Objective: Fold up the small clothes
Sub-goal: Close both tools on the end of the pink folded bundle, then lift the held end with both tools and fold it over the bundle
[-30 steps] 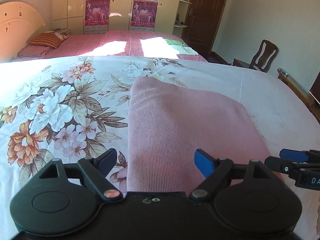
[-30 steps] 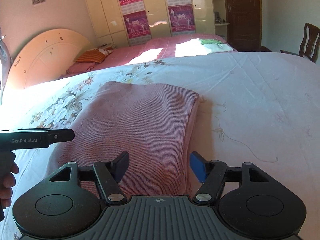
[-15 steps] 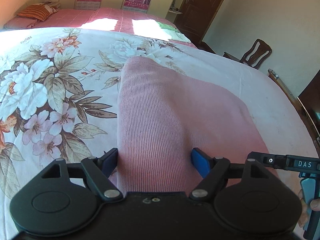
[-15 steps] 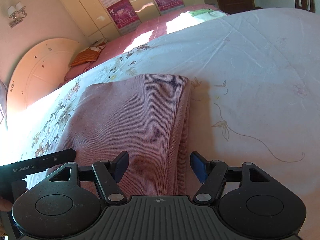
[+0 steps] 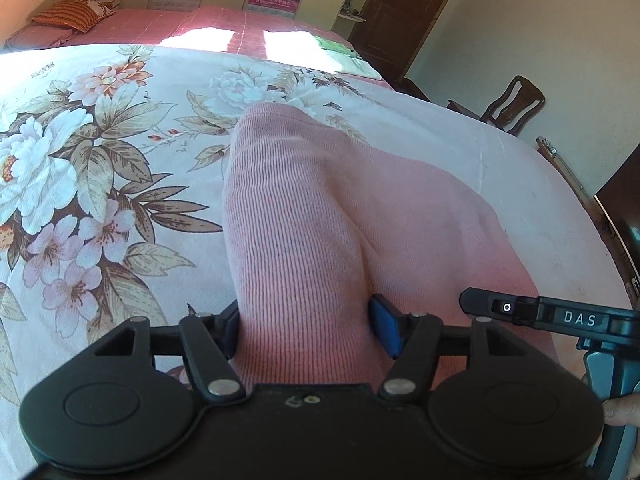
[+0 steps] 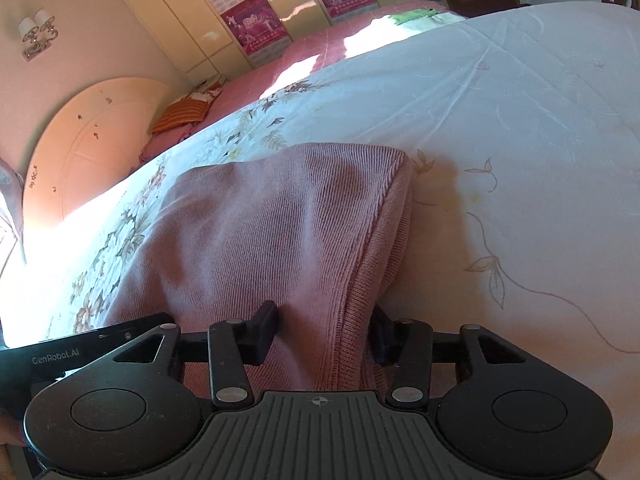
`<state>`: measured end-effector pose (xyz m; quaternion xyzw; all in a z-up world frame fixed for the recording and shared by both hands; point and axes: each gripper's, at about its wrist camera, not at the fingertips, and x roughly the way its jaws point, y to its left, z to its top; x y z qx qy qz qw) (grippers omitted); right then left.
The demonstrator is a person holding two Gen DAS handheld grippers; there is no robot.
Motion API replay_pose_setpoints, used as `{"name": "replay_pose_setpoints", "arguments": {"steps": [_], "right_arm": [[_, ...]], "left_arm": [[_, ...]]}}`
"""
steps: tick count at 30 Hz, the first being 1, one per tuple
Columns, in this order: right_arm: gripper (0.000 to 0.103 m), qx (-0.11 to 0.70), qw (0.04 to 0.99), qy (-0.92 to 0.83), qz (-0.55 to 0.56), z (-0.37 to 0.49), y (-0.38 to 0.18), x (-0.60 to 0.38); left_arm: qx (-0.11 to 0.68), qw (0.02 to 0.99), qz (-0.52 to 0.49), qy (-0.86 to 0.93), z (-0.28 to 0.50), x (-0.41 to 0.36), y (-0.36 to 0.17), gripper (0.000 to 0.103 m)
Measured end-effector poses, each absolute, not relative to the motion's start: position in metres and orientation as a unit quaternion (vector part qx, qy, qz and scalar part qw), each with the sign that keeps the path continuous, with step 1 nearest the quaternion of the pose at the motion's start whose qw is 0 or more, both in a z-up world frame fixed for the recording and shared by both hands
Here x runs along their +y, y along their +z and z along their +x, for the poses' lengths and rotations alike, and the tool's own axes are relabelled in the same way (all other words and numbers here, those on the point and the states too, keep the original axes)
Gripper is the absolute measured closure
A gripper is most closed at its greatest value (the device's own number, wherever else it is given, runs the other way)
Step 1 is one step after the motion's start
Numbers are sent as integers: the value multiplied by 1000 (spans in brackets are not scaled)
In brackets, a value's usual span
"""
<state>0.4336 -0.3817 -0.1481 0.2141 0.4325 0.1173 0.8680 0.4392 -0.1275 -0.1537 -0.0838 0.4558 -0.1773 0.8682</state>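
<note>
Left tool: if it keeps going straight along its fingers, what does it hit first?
The pink garment. The left tool has just been closing, its fingers already around a raised fold. Straight on, it would likely push further into that cloth, then the floral bedspread beneath; depth is unclear.

floral bedspread (image 5: pixel 100 168) under pink knit garment (image 5: pixel 320 220)

We look down along the fingers of each tool, close over the bed. Our left view sits at the near left corner of the pink knit cloth (image 5: pixel 320 220), our right view at its near right corner (image 6: pixel 280 232). Both share that cloth, the flowered sheet (image 5: pixel 92 168) and the far wardrobe (image 6: pixel 180 12).
</note>
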Motion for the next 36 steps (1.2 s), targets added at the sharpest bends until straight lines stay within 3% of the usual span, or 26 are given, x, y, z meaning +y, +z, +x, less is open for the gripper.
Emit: {"name": "replay_pose_setpoints", "arguments": {"steps": [2, 6, 10, 13, 15, 16, 17, 18, 24, 30, 32, 36], "right_arm": [[52, 431, 873, 114, 197, 432, -146, -375], [67, 429, 871, 112, 210, 429, -146, -376], [71, 429, 872, 108, 211, 428, -145, -378], [70, 434, 866, 113, 221, 429, -147, -383], [66, 437, 863, 119, 224, 428, -147, -386], [66, 437, 862, 120, 226, 428, -147, -387], [66, 437, 861, 121, 230, 428, -148, -388], [65, 439, 858, 120, 236, 429, -150, -388], [64, 458, 851, 126, 225, 436, -143, -382], [64, 445, 857, 128, 226, 429, -138, -375], [72, 438, 860, 131, 226, 427, -135, -374], [78, 442, 858, 124, 230, 427, -138, -377]], "left_arm": [[453, 871, -79, -176, 437, -129, -152, 43], [443, 876, -66, -178, 432, -131, -144, 56], [440, 878, -59, -180, 430, -133, -142, 57], [451, 872, -65, -178, 434, -128, -147, 44], [461, 868, -74, -169, 436, -123, -150, 27], [467, 864, -90, -168, 438, -118, -154, 26], [469, 861, -101, -170, 438, -116, -156, 29], [469, 858, -112, -177, 439, -116, -158, 39], [456, 867, -94, -179, 433, -126, -150, 55], [431, 882, -62, -180, 423, -135, -136, 61], [424, 886, -55, -183, 420, -137, -132, 62], [428, 884, -56, -181, 422, -136, -133, 62]]}}
